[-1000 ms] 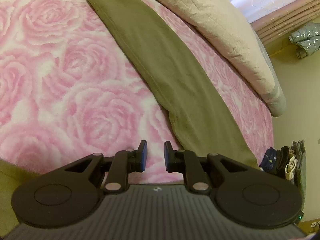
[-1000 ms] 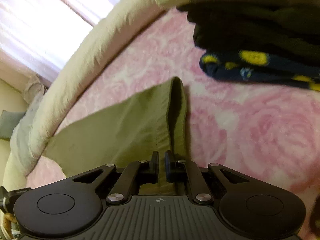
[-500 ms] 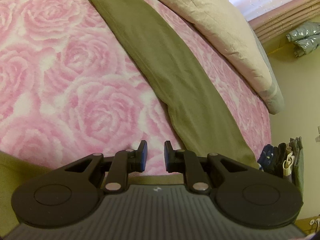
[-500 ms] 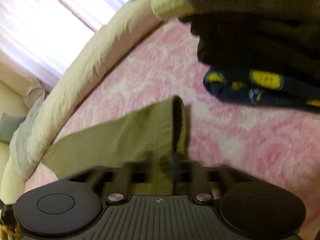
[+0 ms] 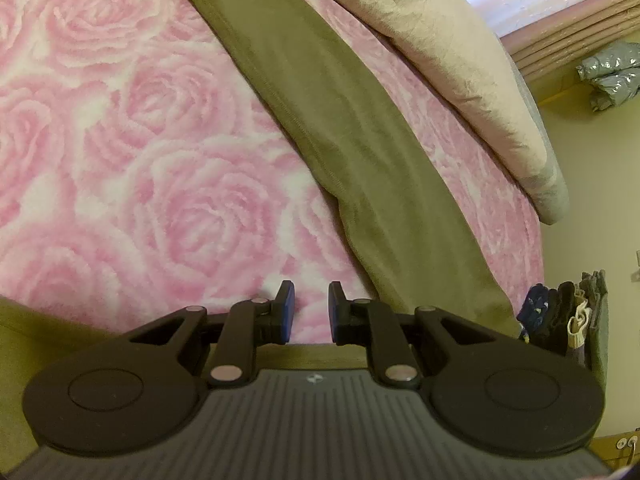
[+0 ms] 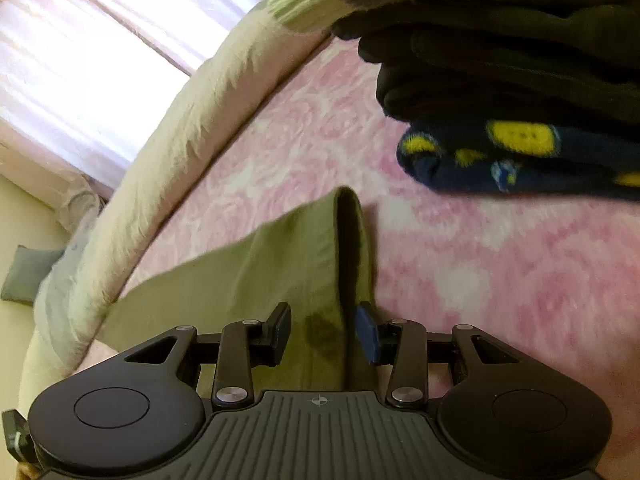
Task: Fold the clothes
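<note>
Here an olive-green garment [image 5: 360,152] lies stretched in a long band across a bed covered by a pink rose-patterned blanket [image 5: 132,168], running from the top of the left wrist view down toward the lower right. Beside its far edge, a beige duvet [image 5: 440,40] is bunched along the side of the bed. The left gripper [image 5: 311,314] hangs over bare blanket just beside the garment's near edge; its fingers [image 5: 287,308] stand a little apart with nothing between them, only the pink pile showing through the gap. A strip of the same olive cloth shows under the gripper body at the lower left. Past the foot of the bed, a row of dark clothes [image 5: 560,316] hangs at the right margin.

In the right wrist view the garment [image 6: 280,264] ends in a raised fold with a dark hollow along it, and this fold runs back between the fingers of the right gripper [image 6: 324,330]. Those fingers [image 6: 366,332] have just been closing from a wider spread, yet they sit clear of the cloth on both sides, so the fold lies between them without being pinched. Farther back on the blanket [image 6: 500,280] sits a stack of folded clothes [image 6: 520,72], with a navy piece with yellow spots [image 6: 520,156] at the bottom and dark pieces above. The duvet [image 6: 168,152] curves along the left, below a bright curtained window [image 6: 80,52].
</note>
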`<act>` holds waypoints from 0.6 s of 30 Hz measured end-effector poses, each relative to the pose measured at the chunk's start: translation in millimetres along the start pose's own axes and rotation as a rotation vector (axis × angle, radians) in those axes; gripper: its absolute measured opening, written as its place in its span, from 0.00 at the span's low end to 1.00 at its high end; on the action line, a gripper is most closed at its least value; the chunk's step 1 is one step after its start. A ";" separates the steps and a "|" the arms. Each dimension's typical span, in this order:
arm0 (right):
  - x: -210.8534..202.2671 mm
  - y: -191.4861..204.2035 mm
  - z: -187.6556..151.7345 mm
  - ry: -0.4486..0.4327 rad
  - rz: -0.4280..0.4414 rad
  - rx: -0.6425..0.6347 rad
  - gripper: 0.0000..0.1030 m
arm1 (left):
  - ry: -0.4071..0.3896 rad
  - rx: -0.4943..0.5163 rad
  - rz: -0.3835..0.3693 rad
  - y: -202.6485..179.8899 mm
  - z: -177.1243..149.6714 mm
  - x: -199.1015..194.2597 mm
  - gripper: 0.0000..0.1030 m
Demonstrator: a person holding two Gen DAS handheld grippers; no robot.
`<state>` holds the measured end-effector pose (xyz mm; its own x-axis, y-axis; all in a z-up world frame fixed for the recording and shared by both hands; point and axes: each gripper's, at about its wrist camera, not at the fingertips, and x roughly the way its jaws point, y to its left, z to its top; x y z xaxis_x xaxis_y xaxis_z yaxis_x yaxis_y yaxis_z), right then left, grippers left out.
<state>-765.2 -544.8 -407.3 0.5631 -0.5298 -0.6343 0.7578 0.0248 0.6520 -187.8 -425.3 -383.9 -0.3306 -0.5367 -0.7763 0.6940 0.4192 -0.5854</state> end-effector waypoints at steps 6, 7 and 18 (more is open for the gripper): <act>7.4 -0.4 18.4 0.002 0.041 -0.035 0.00 | -0.001 0.001 -0.004 -2.2 -0.4 -1.0 0.12; 5.4 1.8 20.9 -0.001 0.038 -0.057 0.00 | -0.003 0.003 -0.006 -2.9 -0.1 -1.7 0.12; 6.1 -8.2 19.3 0.042 -0.020 -0.013 0.21 | 0.009 0.006 0.002 -2.0 -2.1 0.2 0.12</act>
<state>-774.3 -564.7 -408.5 0.5612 -0.4938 -0.6642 0.7730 0.0259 0.6339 -190.6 -424.7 -383.4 -0.3354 -0.5293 -0.7794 0.6985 0.4154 -0.5827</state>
